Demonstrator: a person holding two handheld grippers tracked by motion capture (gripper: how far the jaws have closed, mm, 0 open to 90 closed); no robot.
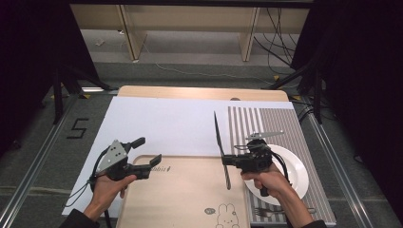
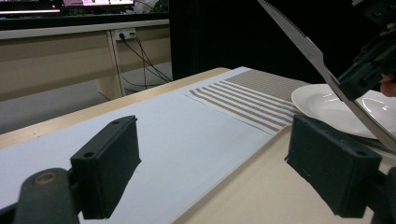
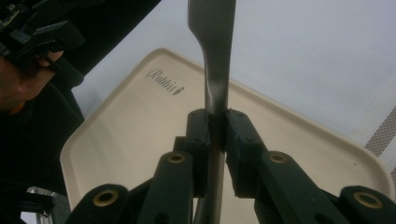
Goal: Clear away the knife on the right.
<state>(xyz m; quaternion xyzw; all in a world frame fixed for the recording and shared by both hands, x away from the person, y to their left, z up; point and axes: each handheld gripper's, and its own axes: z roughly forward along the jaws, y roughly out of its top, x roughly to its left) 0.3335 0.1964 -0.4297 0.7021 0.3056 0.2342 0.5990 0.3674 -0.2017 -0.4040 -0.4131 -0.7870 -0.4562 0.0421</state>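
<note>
My right gripper (image 1: 225, 160) is shut on the middle of a table knife (image 1: 217, 133), held above the right edge of a beige tray (image 1: 185, 190). The serrated blade points away from me and the handle comes toward me. In the right gripper view the jaws pinch the knife (image 3: 212, 46) over the tray (image 3: 135, 121). My left gripper (image 1: 147, 153) hovers open and holds nothing at the tray's back left corner. In the left gripper view its pads (image 2: 107, 172) stand wide apart, and the knife (image 2: 303, 46) crosses the upper right.
A white plate (image 1: 297, 166) lies on a striped placemat (image 1: 285, 123) at the right, with a fork (image 1: 268, 211) near the mat's front edge. A white sheet (image 1: 161, 123) covers the table. The tray bears a rabbit print (image 1: 227, 213).
</note>
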